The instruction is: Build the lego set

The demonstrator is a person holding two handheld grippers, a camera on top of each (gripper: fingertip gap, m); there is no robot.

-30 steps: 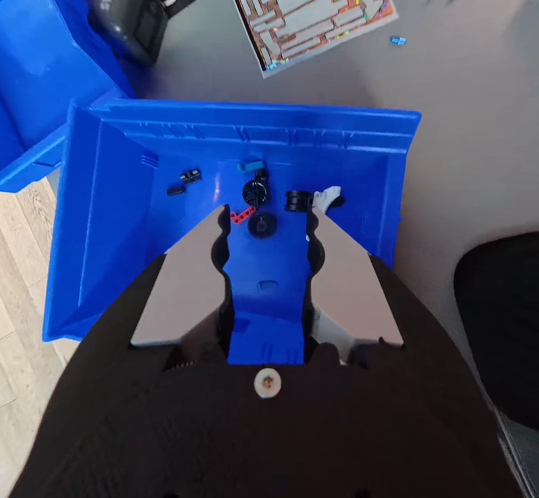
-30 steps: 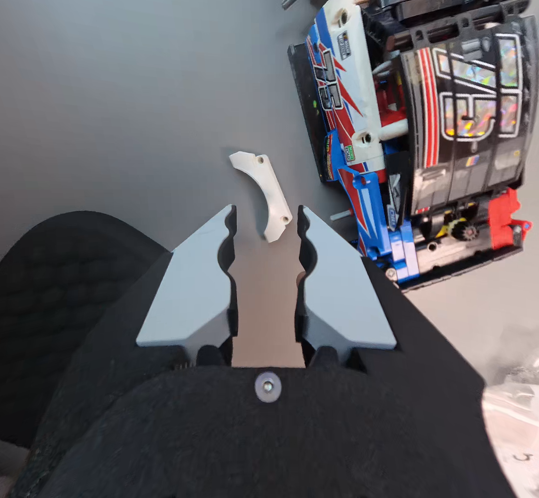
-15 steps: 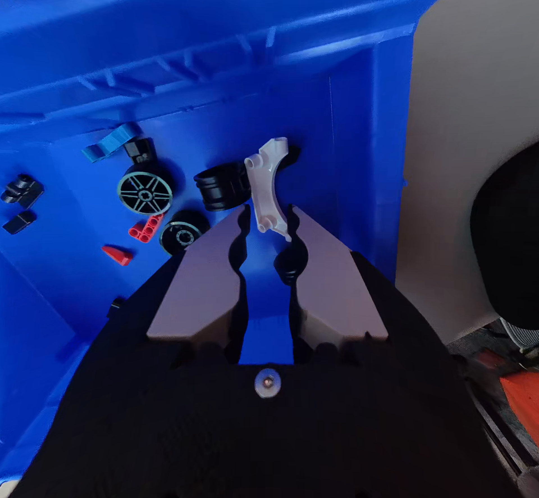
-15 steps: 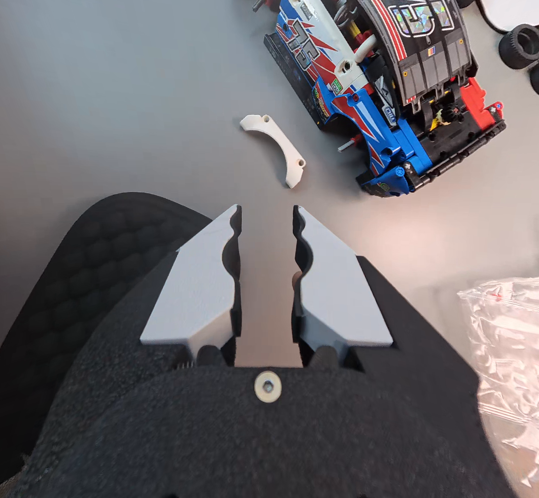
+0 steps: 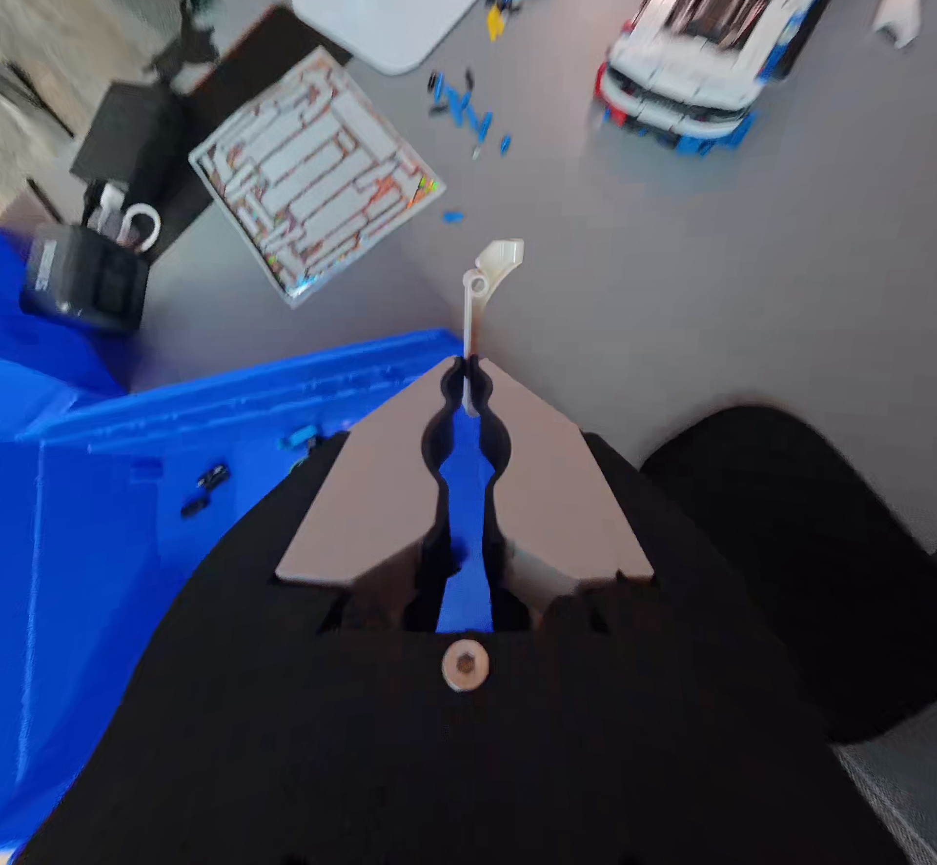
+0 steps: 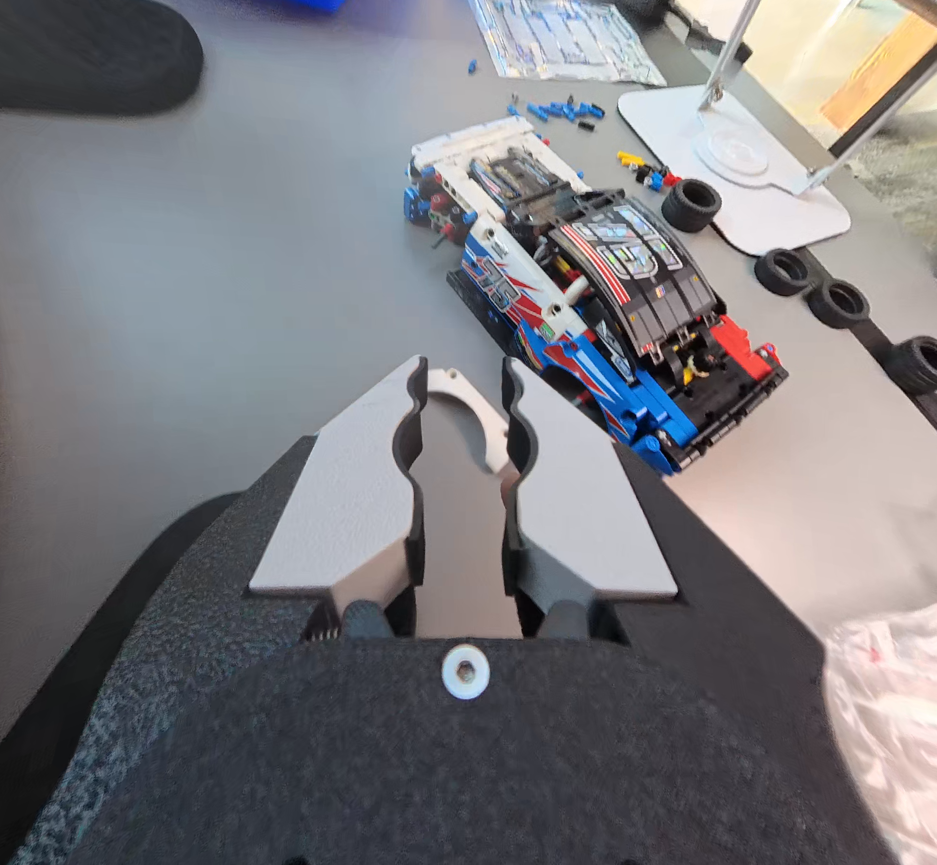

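Note:
My left gripper is shut on a white curved arch piece, which sticks up past the fingertips above the blue bin. The partly built race car lies on the grey table; it also shows blurred in the left wrist view. My right gripper is open over the table, with a second white arch piece lying on the table between and under its fingertips, just left of the car's blue front corner.
The sticker sheet lies left of loose blue pins. Several black tyres and a white lamp base stand right of the car. A black armrest is at the right. A plastic bag lies at lower right. Some 45 cm of space lies between my two pairs of fingers. The left gripper is farther from the white lamp base, some 45 cm, than the right, some 40 cm.
My left gripper closed on the white arch piece in the bin and lifted it out above the rim. My right gripper tilted up and moved forward over the other arch piece.

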